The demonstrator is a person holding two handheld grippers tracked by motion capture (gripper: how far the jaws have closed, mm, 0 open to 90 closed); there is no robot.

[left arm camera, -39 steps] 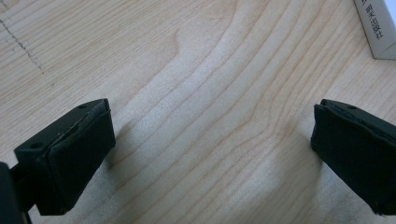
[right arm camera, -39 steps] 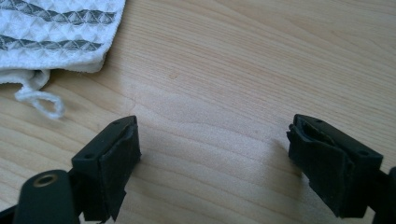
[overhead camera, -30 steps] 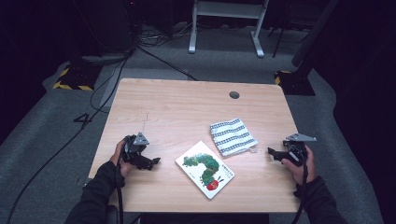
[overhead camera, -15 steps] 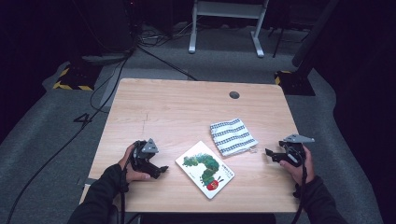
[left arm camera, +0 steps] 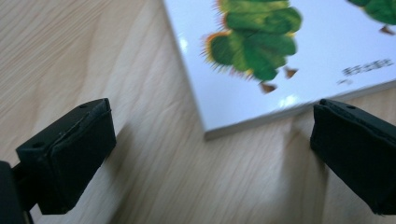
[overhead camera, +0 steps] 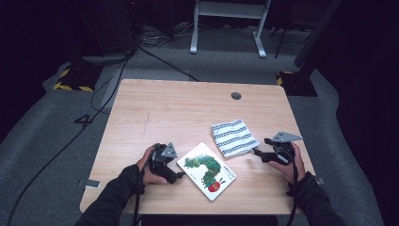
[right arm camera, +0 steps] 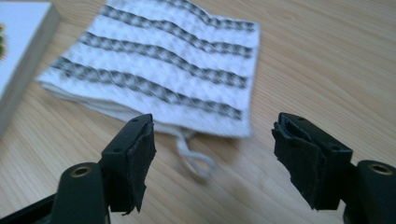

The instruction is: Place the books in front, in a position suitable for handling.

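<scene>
On the table [overhead camera: 188, 113] a book [overhead camera: 207, 170] with a green caterpillar cover lies flat toward the near edge, and a folded striped cloth [overhead camera: 233, 137] sits just beside it at about 1 o'clock, near but apart. The left gripper [overhead camera: 175, 177] is low at the book's 9 o'clock, jaws wide apart and gripping nothing. In the left gripper view, the book's near corner [left arm camera: 208, 133] points into the gap between the fingers [left arm camera: 70, 149], ahead of them, not yet between the pads; the right-hand finger sits just under the book's lower edge. The right gripper [overhead camera: 259, 154] sits at the cloth's 4 o'clock, jaws also spread and empty. In the right gripper view, the cloth [right arm camera: 163, 70] lies at 12 o'clock beyond the fingers [right arm camera: 133, 158], and its little white loop [right arm camera: 194, 161] trails into the gap between them, touching neither pad.
</scene>
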